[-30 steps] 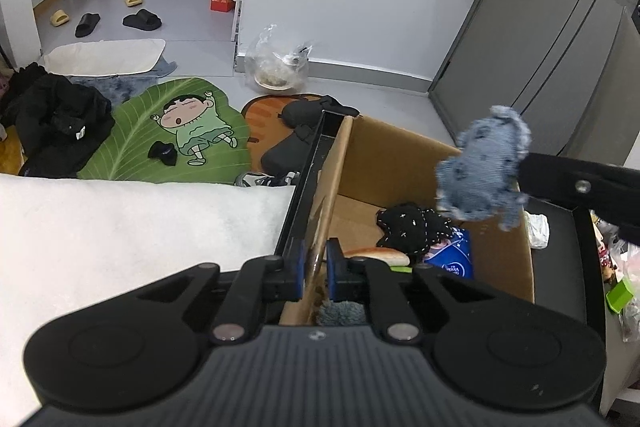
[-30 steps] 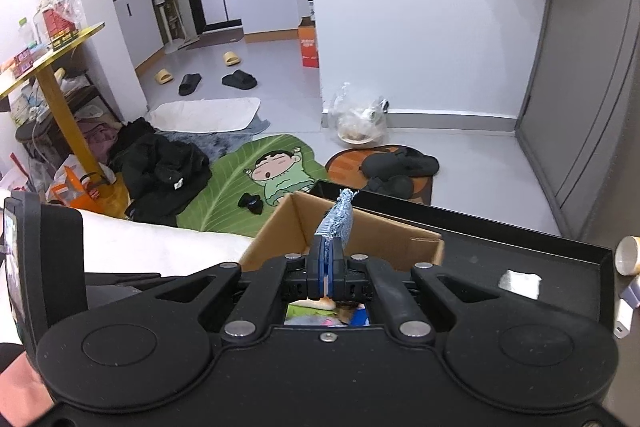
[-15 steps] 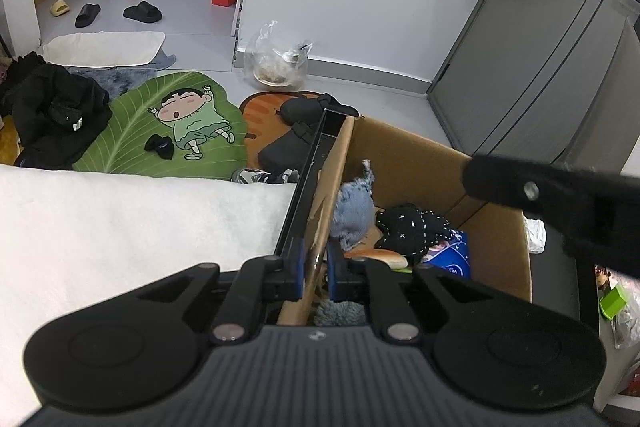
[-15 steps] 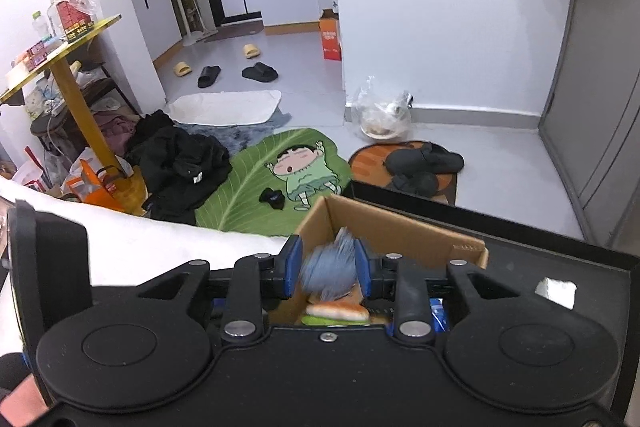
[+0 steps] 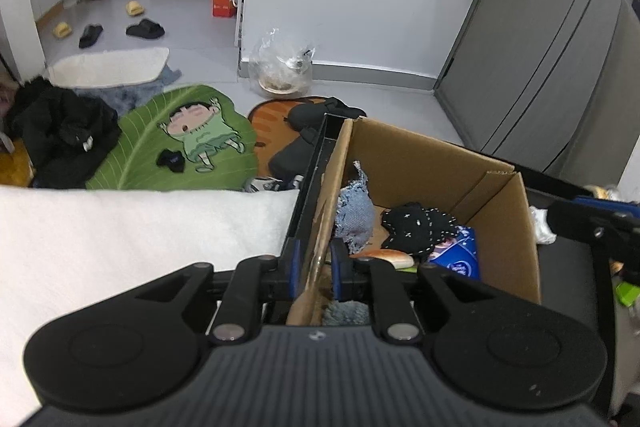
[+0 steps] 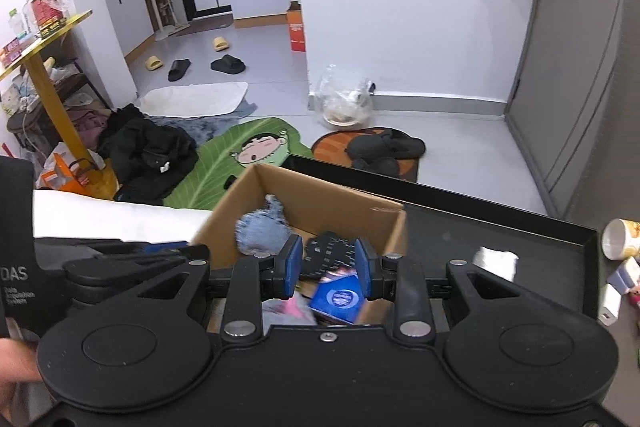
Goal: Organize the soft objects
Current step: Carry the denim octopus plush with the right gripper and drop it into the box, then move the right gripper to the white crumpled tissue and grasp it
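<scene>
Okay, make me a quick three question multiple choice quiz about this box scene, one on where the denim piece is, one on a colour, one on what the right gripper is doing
1. Where is the blue denim piece?
A. inside the cardboard box
B. on the green leaf mat
C. between the right gripper's pads

2. What colour is the stitched soft item in the box?
A. red
B. black with white marks
C. yellow

3. How is the right gripper?
A. shut on the denim piece
B. open, nothing between its pads
C. shut on the box wall

Answers:
1 A, it lies against the box's left wall, among the other items.
2 B, dark fabric with small white crosses.
3 B, its blue pads stand apart over the box; the left gripper is the one clamped on the box wall.
</scene>
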Action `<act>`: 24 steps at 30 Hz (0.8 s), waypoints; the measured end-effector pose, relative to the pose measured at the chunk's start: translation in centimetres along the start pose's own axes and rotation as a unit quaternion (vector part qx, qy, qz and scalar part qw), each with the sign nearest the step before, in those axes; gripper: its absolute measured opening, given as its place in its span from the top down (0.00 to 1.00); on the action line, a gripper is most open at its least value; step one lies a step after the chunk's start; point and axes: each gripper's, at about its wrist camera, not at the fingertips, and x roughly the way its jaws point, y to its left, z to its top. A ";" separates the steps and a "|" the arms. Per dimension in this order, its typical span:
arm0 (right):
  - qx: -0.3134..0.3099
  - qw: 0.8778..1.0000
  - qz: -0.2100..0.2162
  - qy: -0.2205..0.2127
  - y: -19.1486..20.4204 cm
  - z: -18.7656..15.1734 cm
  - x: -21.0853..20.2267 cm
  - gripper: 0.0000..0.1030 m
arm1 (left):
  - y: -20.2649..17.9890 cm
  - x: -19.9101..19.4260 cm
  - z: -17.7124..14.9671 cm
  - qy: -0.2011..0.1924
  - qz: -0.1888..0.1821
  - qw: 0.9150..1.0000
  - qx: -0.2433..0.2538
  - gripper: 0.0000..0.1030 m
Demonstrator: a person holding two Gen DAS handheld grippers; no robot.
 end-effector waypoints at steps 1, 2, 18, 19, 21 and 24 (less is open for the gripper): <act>0.002 1.000 -0.002 0.000 -0.3 -0.1 0.0 0.71 | -0.2 -0.1 0.0 -0.002 0.005 1.000 0.006 0.86; 0.004 1.000 -0.003 0.000 -0.6 -0.3 -0.1 0.71 | -0.3 0.0 0.0 -0.003 0.006 1.000 0.009 0.85; -0.011 1.000 -0.013 -0.007 -4.9 -2.3 0.6 0.57 | -1.9 0.3 -0.2 -0.007 0.028 0.999 0.042 0.56; -0.020 1.000 -0.012 -0.008 -5.2 -2.4 0.7 0.56 | -2.0 0.4 -0.2 -0.007 0.029 0.999 0.045 0.55; -0.026 1.000 -0.015 -0.004 -6.0 -2.7 1.0 0.54 | -2.2 0.5 -0.2 -0.005 0.033 0.998 0.049 0.49; -0.011 1.000 -0.015 0.007 -7.1 -3.0 1.7 0.54 | -2.5 0.6 -0.1 -0.006 0.036 0.998 0.050 0.45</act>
